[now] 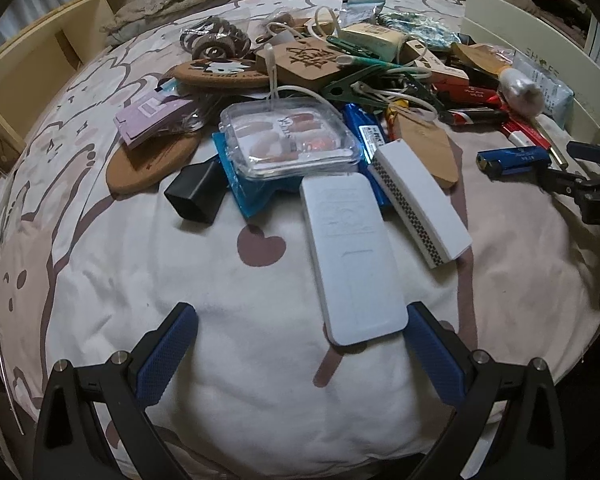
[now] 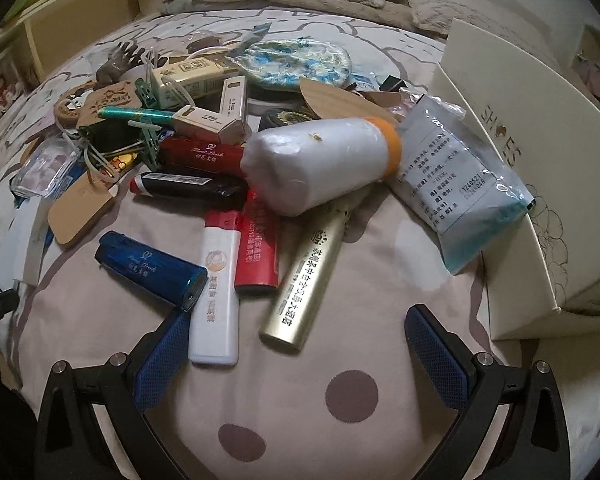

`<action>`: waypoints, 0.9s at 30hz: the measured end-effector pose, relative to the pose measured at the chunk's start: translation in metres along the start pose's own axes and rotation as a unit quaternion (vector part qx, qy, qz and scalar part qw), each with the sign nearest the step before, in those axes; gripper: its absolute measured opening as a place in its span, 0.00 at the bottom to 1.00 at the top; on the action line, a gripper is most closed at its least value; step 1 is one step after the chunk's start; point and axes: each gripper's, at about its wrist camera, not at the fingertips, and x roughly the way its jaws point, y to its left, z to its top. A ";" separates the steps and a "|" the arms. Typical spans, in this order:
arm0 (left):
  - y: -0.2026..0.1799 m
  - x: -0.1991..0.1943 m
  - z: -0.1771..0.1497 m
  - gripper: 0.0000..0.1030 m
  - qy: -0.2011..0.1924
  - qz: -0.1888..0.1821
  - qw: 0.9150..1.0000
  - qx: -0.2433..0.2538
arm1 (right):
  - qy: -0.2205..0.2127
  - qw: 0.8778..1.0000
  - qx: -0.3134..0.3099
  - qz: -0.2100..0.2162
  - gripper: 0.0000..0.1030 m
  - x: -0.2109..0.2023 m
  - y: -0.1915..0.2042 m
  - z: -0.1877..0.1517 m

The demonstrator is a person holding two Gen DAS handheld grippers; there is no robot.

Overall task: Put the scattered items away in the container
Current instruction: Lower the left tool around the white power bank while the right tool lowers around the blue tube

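Left claw (image 1: 300, 354), spread and empty, faces a flat white plastic case (image 1: 354, 260) lying on the soft patterned bed (image 1: 100, 260): rigid, smooth, probably light, best pinched across its narrow width. Right claw (image 2: 298, 354), likewise spread, faces a white lighter (image 2: 216, 292) and a glossy gold tube (image 2: 308, 276), slippery cylinders; the cream shoebox (image 2: 500, 152) stands at right.

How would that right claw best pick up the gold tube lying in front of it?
Across its narrow body near the lower end, coming straight down from above. The gold tube lies flat on the bedspread, its upper end tucked under the white roll; the lower half is bare, and the open right gripper looks wide enough to straddle it.
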 end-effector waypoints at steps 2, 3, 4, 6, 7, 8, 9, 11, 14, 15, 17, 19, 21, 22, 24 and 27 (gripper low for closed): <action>0.001 0.000 0.000 1.00 0.000 0.001 1.000 -0.003 | -0.003 1.000 -0.004 -0.005 1.00 0.000 0.002 0.000; 0.003 0.000 0.000 1.00 0.000 0.003 1.000 -0.006 | -0.004 1.000 -0.005 -0.006 1.00 0.000 0.003 0.000; 0.005 0.000 0.000 1.00 0.001 0.003 1.000 -0.009 | -0.004 1.000 -0.005 -0.006 1.00 0.000 0.003 0.000; 0.012 0.001 0.000 1.00 0.003 0.002 1.000 -0.025 | -0.004 1.000 -0.004 -0.005 1.00 0.001 0.003 0.001; 0.016 0.001 0.001 1.00 0.003 0.004 0.999 -0.034 | -0.004 1.000 -0.004 -0.006 1.00 0.001 0.003 0.001; 0.020 0.001 0.001 1.00 0.004 0.005 0.999 -0.043 | -0.005 1.000 -0.004 -0.006 1.00 0.001 0.003 0.002; 0.024 0.002 0.002 1.00 0.005 0.006 0.999 -0.050 | -0.005 1.000 -0.004 -0.005 1.00 0.001 0.004 0.003; 0.030 0.003 0.002 1.00 0.006 0.008 0.998 -0.063 | -0.006 1.000 -0.004 -0.004 1.00 0.003 0.003 0.004; 0.037 0.005 0.004 1.00 0.009 0.007 0.997 -0.075 | -0.007 1.000 -0.005 -0.004 1.00 0.004 0.004 0.006; 0.039 0.006 0.004 1.00 0.009 0.006 0.997 -0.077 | -0.009 1.000 -0.006 -0.005 1.00 0.003 0.003 0.002; 0.041 0.007 0.004 1.00 0.009 0.006 0.997 -0.079 | -0.010 1.000 -0.005 -0.004 1.00 0.003 0.003 0.001; 0.043 0.006 0.003 1.00 0.009 0.006 0.997 -0.082 | -0.010 1.000 -0.004 -0.002 1.00 0.003 0.003 0.002; 0.045 0.005 0.002 1.00 0.008 0.007 0.996 -0.086 | -0.009 1.000 -0.004 0.000 1.00 0.002 0.003 0.002; 0.044 0.003 0.001 1.00 0.008 0.008 0.996 -0.088 | -0.009 1.000 -0.006 0.000 1.00 0.002 0.003 0.002; 0.049 0.002 0.000 1.00 0.006 0.016 0.995 -0.096 | -0.009 1.000 -0.009 -0.002 1.00 -0.001 0.000 -0.001; 0.063 0.003 0.000 1.00 0.012 0.036 0.992 -0.121 | -0.005 1.000 -0.014 -0.005 1.00 -0.003 0.000 -0.001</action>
